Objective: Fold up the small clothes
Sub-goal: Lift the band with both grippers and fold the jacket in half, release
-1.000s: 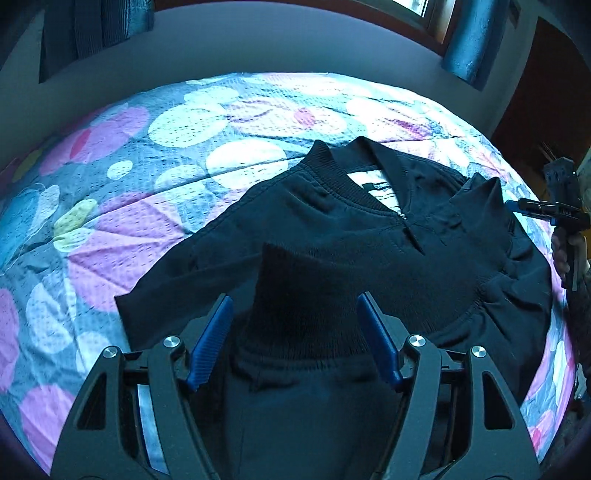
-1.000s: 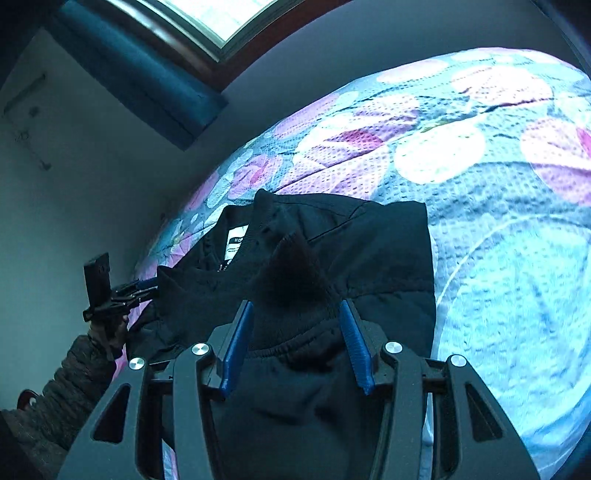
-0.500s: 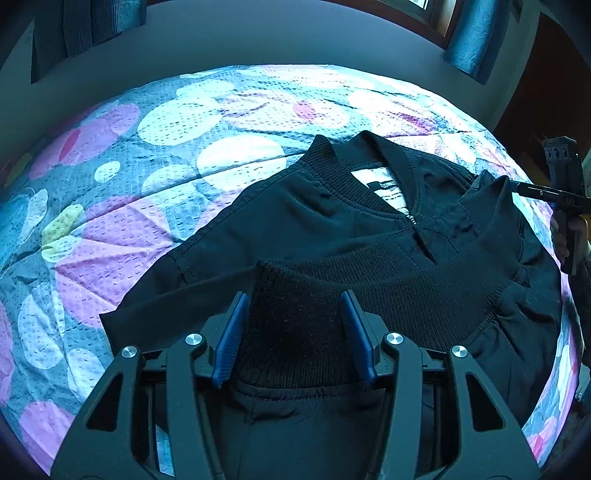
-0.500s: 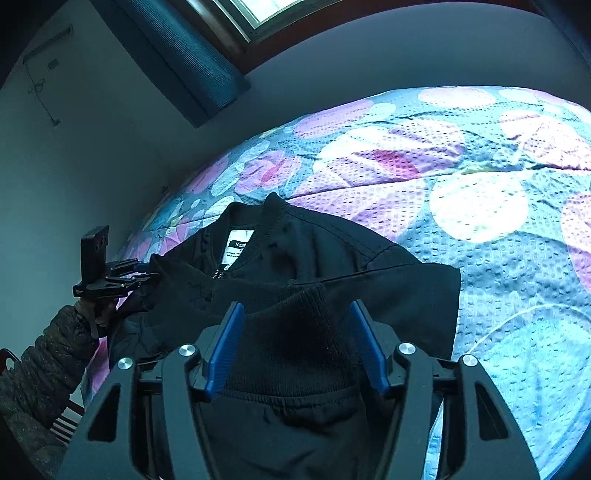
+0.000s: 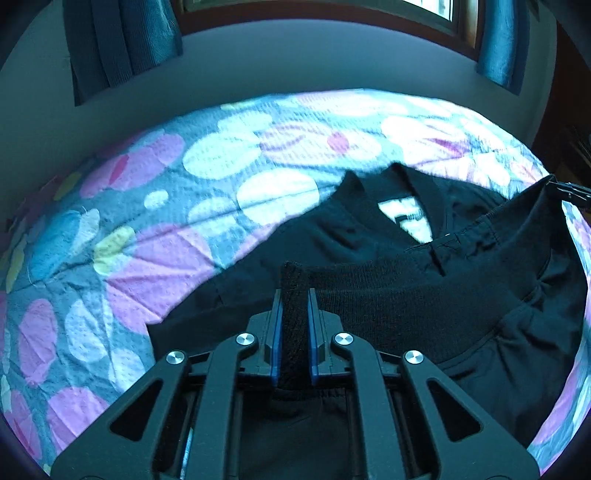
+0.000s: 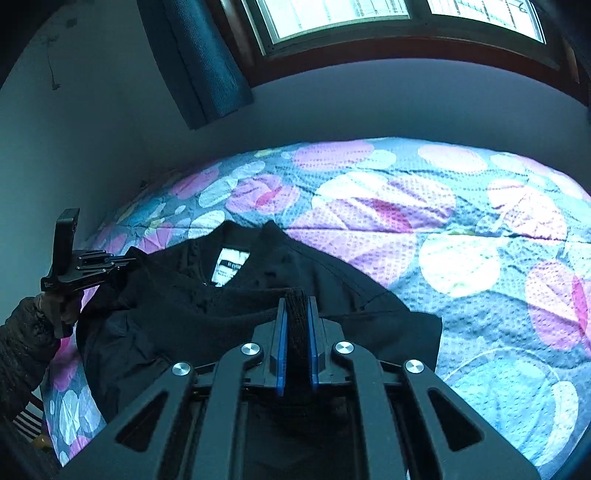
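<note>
A small black jacket [image 5: 332,240] lies on the flowered bedspread [image 5: 166,221], collar away from me, white neck label [image 5: 406,218] showing. My left gripper [image 5: 294,295] is shut on the left end of the ribbed hem [image 5: 388,295], which is lifted and stretched across the jacket. My right gripper [image 6: 295,306] is shut on the other end of the hem [image 6: 221,306]. In the right wrist view the jacket [image 6: 332,280] shows its label [image 6: 229,267], and the left gripper [image 6: 122,264] appears at the left. The right gripper's tip [image 5: 557,186] shows at the left wrist view's right edge.
The bedspread [image 6: 461,258] reaches far and to both sides of the jacket. A wall, a window [image 6: 351,14] and blue curtains [image 5: 122,44] stand behind the bed. The person's sleeved arm [image 6: 22,350] is at the lower left of the right wrist view.
Both grippers have shut on the ribbed hem, which was lying between open jaws. Both have risen and the hem is now pulled taut between them.
</note>
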`<action>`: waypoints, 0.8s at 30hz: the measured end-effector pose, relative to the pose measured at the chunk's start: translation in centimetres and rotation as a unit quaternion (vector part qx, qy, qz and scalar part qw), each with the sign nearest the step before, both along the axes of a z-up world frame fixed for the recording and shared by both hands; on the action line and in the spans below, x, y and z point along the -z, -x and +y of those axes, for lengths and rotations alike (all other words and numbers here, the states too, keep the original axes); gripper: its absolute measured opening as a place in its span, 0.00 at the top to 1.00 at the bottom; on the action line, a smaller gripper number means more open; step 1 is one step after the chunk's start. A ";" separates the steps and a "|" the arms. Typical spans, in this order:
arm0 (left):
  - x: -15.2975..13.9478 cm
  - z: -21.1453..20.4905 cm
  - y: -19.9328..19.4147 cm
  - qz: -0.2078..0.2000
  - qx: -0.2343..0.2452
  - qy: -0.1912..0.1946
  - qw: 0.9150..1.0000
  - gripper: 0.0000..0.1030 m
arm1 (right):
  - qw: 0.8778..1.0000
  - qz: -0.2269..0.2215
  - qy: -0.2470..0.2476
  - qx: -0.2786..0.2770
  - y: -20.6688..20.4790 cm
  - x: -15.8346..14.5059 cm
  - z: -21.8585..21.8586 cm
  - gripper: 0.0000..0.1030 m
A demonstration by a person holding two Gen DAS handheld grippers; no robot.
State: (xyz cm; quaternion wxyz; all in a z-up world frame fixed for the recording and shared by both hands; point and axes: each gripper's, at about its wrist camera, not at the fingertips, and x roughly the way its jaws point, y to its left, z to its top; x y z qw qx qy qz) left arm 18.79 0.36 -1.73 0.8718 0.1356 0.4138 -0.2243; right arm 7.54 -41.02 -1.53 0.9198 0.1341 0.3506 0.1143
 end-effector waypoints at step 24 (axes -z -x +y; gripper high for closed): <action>5.6 -0.8 -11.4 0.059 -0.112 0.022 0.992 0.83 | 0.976 0.150 -0.132 0.091 -13.2 9.5 -5.2 0.91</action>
